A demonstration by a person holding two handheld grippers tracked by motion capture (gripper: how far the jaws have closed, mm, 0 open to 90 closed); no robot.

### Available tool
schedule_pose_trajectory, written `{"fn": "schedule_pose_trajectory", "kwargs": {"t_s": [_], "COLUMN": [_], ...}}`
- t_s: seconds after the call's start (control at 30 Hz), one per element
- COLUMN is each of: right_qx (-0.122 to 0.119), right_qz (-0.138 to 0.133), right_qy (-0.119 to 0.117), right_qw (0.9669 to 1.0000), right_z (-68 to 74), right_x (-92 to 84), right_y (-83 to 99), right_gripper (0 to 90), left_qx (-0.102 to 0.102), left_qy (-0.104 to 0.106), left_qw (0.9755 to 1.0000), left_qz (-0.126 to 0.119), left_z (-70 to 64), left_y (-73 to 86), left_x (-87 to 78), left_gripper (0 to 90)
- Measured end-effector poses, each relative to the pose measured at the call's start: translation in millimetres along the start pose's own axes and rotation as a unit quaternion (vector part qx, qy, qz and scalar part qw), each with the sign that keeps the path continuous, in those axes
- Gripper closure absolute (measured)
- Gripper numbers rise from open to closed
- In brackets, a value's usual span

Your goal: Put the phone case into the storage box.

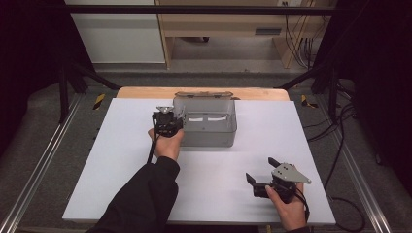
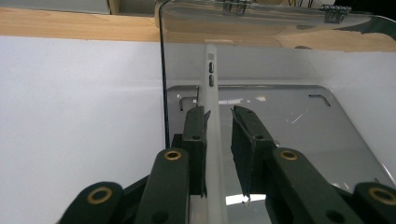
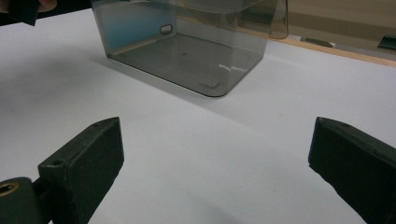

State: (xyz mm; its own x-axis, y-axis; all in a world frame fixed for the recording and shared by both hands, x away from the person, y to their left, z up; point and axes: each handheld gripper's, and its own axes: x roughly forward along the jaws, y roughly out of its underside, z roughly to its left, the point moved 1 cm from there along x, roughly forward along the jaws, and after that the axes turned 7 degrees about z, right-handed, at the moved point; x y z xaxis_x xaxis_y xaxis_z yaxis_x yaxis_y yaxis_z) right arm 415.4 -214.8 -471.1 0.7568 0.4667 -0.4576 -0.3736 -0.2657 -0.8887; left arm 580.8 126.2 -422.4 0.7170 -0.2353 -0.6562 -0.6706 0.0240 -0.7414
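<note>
The left tool [image 2: 218, 122] is straddling the left end wall of the clear plastic box [image 1: 206, 125], which is sitting at the far middle of the white bench [image 1: 121, 165] — its jaws are close about the wall, the left pad touching and the right standing just off it, so the light box could be slipping or tipping if lifted on so loose a hold. The right tool [image 1: 261, 177] is resting spread wide and empty on the near right of the bench, well apart — nothing is standing in the way, though the box's open lid [image 1: 204, 95] is leaning back over the wooden edge [image 1: 145, 92].
</note>
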Motion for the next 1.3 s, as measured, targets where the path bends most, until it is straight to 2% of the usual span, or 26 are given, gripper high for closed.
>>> {"fn": "schedule_pose_trajectory", "kwargs": {"t_s": [0.3,0.43,0.87,1.3], "right_qx": [0.000,0.000,0.002,0.001], "right_qz": [0.001,0.001,0.000,0.000], "right_qy": [-0.001,-0.001,-0.001,-0.001], "right_qw": [1.0000,1.0000,1.0000,1.0000], "right_z": [0.3,0.7,0.4,0.0], "right_x": [0.5,0.6,0.3,0.4], "right_y": [0.1,0.0,0.0,0.1], "right_gripper": [3.8,3.7,3.7,3.7], "left_qx": [0.018,0.015,0.037,0.042], "left_qy": [-0.005,-0.002,0.007,0.026], "left_qw": [0.9995,0.9994,0.9977,0.9959], "left_qz": [-0.027,-0.032,-0.057,-0.075], "left_z": [0.8,2.6,-2.1,0.6], "left_y": [-3.8,-5.5,-7.9,-9.7], "left_x": [-6.5,-9.4,-13.6,-14.3], "left_gripper": [69.9,69.5,65.3,46.0]}}
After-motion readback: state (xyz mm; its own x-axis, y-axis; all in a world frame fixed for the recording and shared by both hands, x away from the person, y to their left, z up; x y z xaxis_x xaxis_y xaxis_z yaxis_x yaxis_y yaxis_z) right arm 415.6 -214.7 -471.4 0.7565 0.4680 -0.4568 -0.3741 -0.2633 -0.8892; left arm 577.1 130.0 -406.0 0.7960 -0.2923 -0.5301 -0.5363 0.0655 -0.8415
